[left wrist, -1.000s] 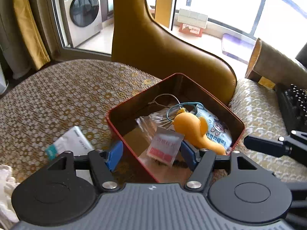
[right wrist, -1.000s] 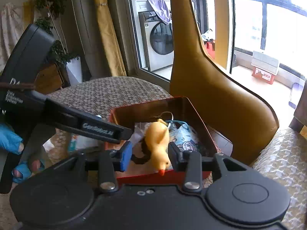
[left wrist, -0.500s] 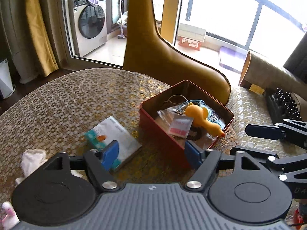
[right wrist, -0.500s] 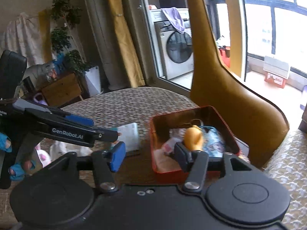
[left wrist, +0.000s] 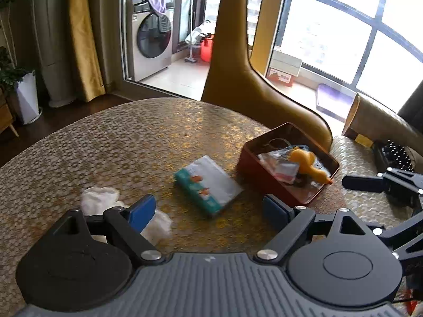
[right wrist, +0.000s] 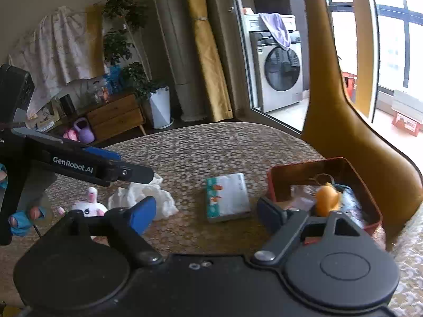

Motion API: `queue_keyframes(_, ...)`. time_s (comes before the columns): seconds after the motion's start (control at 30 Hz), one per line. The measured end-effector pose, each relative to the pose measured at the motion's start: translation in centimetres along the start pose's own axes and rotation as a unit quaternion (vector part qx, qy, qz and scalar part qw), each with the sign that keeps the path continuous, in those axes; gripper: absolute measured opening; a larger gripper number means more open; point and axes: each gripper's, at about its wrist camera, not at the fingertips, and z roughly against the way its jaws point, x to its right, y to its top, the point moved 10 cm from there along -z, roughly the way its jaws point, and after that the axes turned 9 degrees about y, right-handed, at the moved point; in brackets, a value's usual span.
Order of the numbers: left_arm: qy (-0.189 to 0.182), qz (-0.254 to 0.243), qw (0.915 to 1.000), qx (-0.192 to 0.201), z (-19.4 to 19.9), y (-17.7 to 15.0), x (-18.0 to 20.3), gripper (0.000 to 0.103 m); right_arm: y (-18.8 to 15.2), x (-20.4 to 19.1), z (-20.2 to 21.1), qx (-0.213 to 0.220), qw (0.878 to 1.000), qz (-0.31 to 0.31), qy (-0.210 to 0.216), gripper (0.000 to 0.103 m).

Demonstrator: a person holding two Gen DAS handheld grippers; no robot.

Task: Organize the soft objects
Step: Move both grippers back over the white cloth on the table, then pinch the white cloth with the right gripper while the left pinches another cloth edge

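Patterned tablecloth [left wrist: 158,137] fills both views. Both grippers, left [left wrist: 208,208] and right [right wrist: 205,212], hover with jaws wide apart, holding nothing. Between the left's pads lies a tissue pack [left wrist: 208,185]: light, squashy, probably best pinched across its short sides. Beside it sits crumpled white cloth [left wrist: 100,198], a plush bunny [right wrist: 88,206] further left. Right, a red tin [left wrist: 253,163] already holds a duck [left wrist: 306,161] and packets; nothing blocks the way.

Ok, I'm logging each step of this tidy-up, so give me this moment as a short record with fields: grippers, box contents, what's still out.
left gripper: open, empty, above the table
right gripper: open, empty
red box: holds yellow duck toy and plastic packets
still out: tissue pack, crumpled white cloth, small pink-and-white plush
tissue pack position: flat on the table, left of the red box, apart from it
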Motion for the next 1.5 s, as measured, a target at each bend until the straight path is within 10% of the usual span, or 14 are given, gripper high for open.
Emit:
queue_keyframes(0.7,0.067,0.066,0.9928,-0.075,-3.9,-2.7,-16.6,0.100,1.1,-8.0,-11.8,-0.074,0.994,0.048,0.063,0.102)
queue_keyframes(1.5,0.024,0.038,0.9808,-0.190,-15.2,-7.5,-23.0,0.100,-2.5,-10.2,-25.1,-0.173,0.977,0.102,0.072,0.095)
